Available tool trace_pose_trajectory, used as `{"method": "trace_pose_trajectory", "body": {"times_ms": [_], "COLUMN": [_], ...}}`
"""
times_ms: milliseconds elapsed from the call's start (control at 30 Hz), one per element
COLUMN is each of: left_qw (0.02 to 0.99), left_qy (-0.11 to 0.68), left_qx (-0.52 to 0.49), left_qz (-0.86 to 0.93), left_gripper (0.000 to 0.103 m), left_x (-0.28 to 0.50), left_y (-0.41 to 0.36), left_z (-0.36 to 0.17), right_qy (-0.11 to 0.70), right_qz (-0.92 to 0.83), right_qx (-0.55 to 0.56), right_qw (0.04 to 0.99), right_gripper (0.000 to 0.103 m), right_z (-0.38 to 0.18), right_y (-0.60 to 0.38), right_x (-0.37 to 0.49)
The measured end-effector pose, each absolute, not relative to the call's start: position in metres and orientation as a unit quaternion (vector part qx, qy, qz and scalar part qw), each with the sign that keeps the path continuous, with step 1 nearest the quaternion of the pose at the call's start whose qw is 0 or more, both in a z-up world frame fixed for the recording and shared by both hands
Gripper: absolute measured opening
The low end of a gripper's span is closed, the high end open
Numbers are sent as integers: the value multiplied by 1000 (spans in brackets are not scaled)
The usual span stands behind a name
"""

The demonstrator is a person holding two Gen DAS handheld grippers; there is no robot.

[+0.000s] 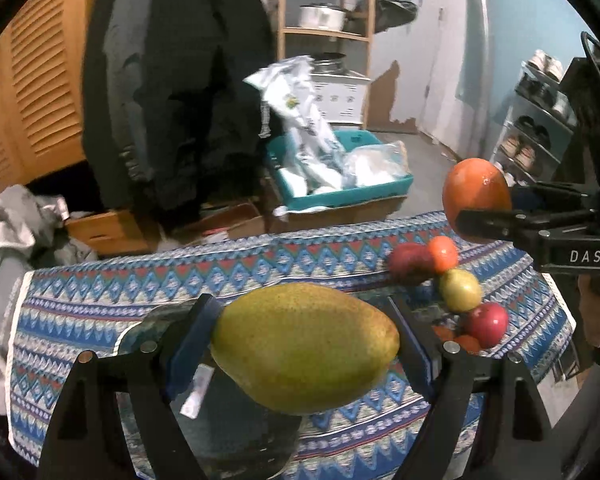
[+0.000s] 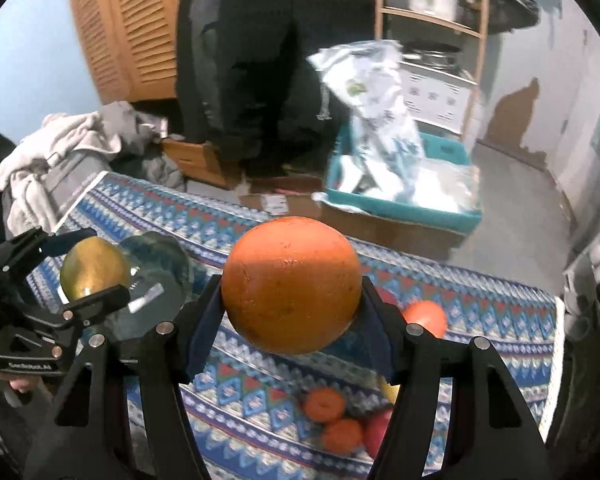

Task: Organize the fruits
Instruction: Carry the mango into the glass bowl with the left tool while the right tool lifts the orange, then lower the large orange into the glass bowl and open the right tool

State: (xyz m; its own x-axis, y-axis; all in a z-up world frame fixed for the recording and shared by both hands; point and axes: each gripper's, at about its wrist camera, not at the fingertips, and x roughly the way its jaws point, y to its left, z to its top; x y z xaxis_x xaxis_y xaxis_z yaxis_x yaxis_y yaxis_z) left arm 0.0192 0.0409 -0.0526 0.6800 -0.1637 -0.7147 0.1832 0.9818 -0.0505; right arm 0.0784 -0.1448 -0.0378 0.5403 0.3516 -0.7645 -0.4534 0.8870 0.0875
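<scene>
Patterned blue cloth (image 1: pixel 100 312) covers the desk. Above it the left tongs (image 1: pixel 304 344) clamp a yellow-green mango (image 1: pixel 304 346); the right tongs (image 2: pixel 292 292) clamp an orange (image 2: pixel 292 284). At the mango's two o'clock small fruits (image 1: pixel 460 290) cluster on the cloth.

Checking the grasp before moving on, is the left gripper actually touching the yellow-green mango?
Touching. In the left wrist view, the left gripper has both finger pads pressed against the sides of the mango, which is held up off the patterned tablecloth.
</scene>
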Motion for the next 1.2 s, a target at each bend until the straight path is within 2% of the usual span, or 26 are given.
{"method": "trace_pose_trajectory", "body": {"times_ms": [533,900,1200], "left_qw": [910,899,869], "left_qy": [413,436,490], "left_qx": [-36,-46,-63], "left_qz": [-10,19,24], "left_gripper": [86,86,86], "left_x": [13,6,8], "left_y": [138,168,184], "left_z": [-80,-105,-150], "right_qy": [445,474,517], "right_qz": [306,335,334], "right_qx": [-72,-87,-99], "right_qw": [839,810,782], "right_gripper": [65,65,65], "right_z": [-56,-78,-117], "right_y": [-33,22,45], "right_x": [103,104,107]}}
